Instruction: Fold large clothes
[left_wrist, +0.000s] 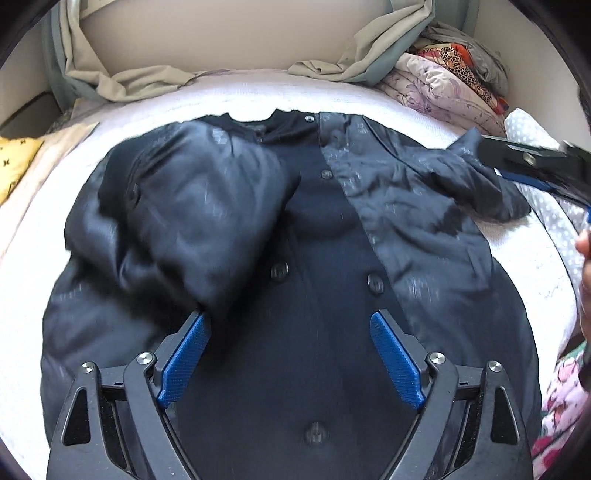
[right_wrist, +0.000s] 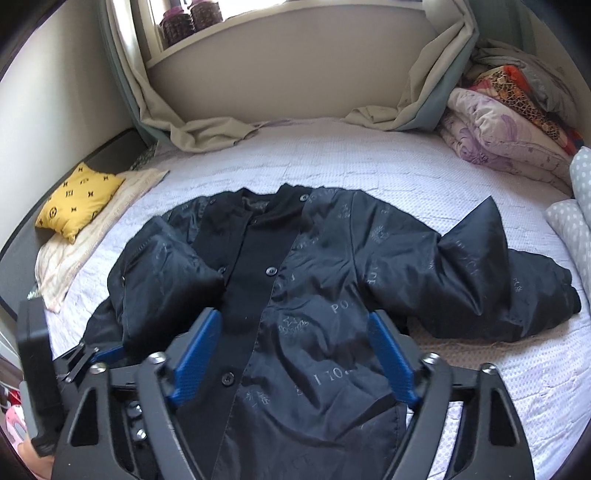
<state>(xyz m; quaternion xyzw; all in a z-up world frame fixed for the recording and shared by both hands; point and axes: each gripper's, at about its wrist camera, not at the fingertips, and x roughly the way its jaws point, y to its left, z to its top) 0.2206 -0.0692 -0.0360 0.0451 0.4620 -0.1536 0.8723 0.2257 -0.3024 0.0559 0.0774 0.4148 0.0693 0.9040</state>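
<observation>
- Since one sleeve is already folded in over the chest while the other sleeve (right_wrist: 491, 280) lies stretched out toward the bed's right edge, the coming move is judged to turn on that outstretched sleeve — it lies to the right of, and beyond, the right gripper (right_wrist: 295, 354).
- The black jacket (right_wrist: 303, 295) is spread front-up on the bed (right_wrist: 369, 162), collar toward the far edge by the window, hem toward the near edge; its long axis runs near-to-far, almost in line with both cameras.
- The right gripper is seen with jaws apart and nothing between them, over the jacket's lower front.
- The left gripper (left_wrist: 288, 354) is likewise spread wide and empty, above the button placket, with the folded sleeve (left_wrist: 192, 210) just beside its left finger.
- The right hand is the nearer to the loose sleeve, so it is judged the likelier to be used.
- The surface is a pale quilted cover — soft, so some drag under the padded fabric is to be expected.
- A yellow cushion (right_wrist: 79, 201) lies by the left edge, folded quilts (right_wrist: 509, 125) at the far right corner, and curtains (right_wrist: 207, 125) pool along the far edge.
</observation>
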